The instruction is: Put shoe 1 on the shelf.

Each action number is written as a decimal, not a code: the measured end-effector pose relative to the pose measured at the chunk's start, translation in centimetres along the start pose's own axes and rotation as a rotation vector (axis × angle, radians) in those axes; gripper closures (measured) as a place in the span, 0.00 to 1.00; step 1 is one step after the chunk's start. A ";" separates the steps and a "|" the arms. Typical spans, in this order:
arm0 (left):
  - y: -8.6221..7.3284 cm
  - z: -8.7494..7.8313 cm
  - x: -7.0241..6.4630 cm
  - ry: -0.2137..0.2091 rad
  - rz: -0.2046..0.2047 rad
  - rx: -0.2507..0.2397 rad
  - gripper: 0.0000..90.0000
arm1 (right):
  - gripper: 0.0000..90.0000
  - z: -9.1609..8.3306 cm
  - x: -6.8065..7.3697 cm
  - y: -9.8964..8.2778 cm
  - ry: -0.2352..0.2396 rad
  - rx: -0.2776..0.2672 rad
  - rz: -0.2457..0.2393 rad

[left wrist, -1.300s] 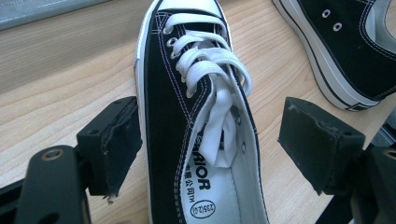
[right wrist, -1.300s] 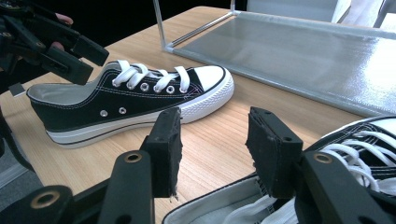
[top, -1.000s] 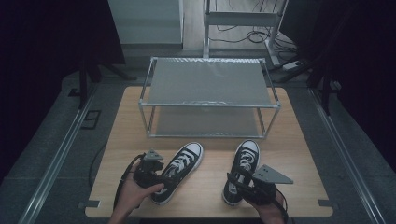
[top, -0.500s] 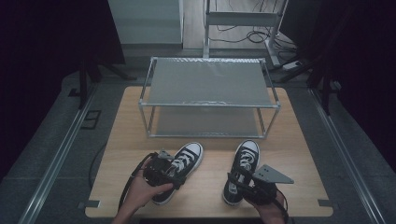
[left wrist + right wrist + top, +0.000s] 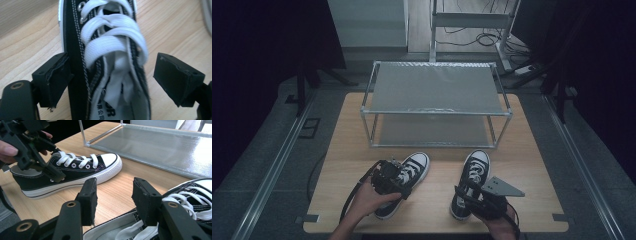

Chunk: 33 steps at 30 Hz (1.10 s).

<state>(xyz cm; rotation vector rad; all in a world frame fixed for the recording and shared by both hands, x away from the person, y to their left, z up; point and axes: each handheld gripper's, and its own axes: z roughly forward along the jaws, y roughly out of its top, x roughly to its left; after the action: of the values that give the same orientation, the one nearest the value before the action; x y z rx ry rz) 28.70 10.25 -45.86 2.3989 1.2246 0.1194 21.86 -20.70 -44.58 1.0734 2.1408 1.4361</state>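
Two black high-top sneakers with white laces and toe caps lie on the wooden table [image 5: 432, 205]. My left gripper [image 5: 398, 179] hovers over the left sneaker [image 5: 414, 167], near its collar. In the left gripper view the gripper [image 5: 112, 75] is open, its jaws straddling the sneaker's [image 5: 110, 50] laced tongue; the left pad [image 5: 53, 77] touches the sneaker's side, the other stands apart. My right gripper [image 5: 469, 195] is over the heel end of the right sneaker [image 5: 475, 167]. It [image 5: 115, 200] is open, with that sneaker's [image 5: 192, 195] opening just below the jaws.
A two-level metal rack [image 5: 434, 90] with mesh shelves stands across the back half of the table. Bare wood [image 5: 439, 175] separates the two sneakers. In the right gripper view the left sneaker [image 5: 75, 172] and the left gripper [image 5: 32, 147] show.
My left gripper has moved right and forward from beside the left sneaker's heel to over its collar. The right gripper and both sneakers have stayed put.
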 end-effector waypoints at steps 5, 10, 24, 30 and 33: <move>0.4 0.3 0.3 -0.009 -0.005 0.024 0.14 | 0.61 0.0 0.0 0.0 0.002 0.006 -0.003; 0.5 0.2 0.5 0.027 -0.030 0.035 0.15 | 0.61 0.1 0.0 -0.1 0.001 0.007 -0.001; 1.3 2.4 0.8 0.033 -0.032 0.152 0.13 | 0.61 0.3 0.0 -0.2 0.000 0.015 -0.003; 1.8 2.9 0.9 0.020 -0.042 0.188 0.12 | 0.61 0.4 0.1 -0.3 -0.003 0.019 -0.007; 1.8 2.9 0.9 0.024 -0.039 0.192 0.13 | 0.61 0.4 0.1 -0.2 -0.003 0.018 -0.006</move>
<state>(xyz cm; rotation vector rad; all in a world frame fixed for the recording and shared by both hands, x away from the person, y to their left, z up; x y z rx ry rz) 31.39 8.99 -47.82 2.5403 1.3484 0.0195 21.94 -20.43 -44.95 1.0736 2.1565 1.4140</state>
